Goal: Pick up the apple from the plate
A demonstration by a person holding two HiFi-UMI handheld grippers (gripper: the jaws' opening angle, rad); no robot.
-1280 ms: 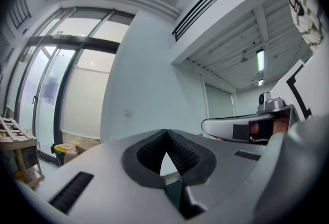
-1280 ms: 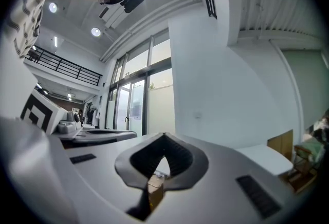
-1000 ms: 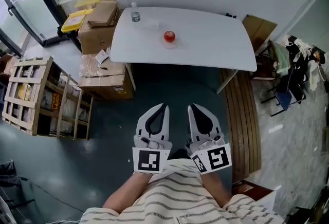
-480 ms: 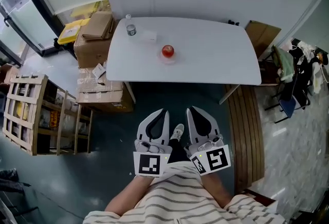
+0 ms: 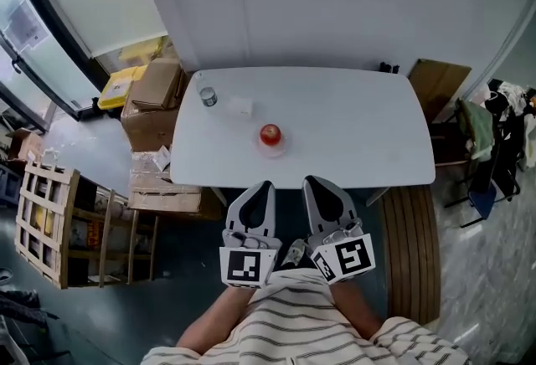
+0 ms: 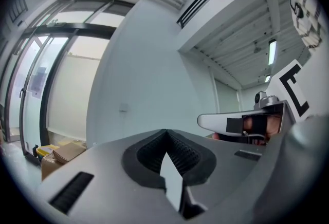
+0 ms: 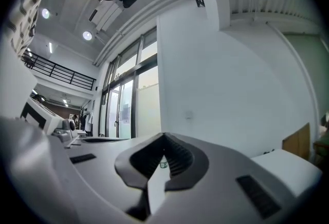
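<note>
A red apple [image 5: 270, 134] sits on a small pale plate [image 5: 271, 146] near the middle of the white table [image 5: 352, 120]. Both grippers are held level, side by side, just short of the table's near edge. My left gripper [image 5: 267, 185] is shut and empty, and its tip points just below the plate. My right gripper [image 5: 307, 180] is also shut and empty, a little to the right of the apple. In the left gripper view the shut jaws [image 6: 165, 131] face a white wall; the apple is hidden there. The right gripper view shows its jaws [image 7: 164, 136] meeting.
A small bottle [image 5: 207, 96] and a white box [image 5: 239, 106] stand at the table's back left. Cardboard boxes [image 5: 151, 91] and a wooden crate [image 5: 48, 221] lie left of the table. A wooden bench [image 5: 414, 246] and a chair with clothes [image 5: 494, 137] are on the right.
The person has walked up to the table with both grippers held shut. The table and apple now lie much nearer, with the gripper tips at the table's near edge.
</note>
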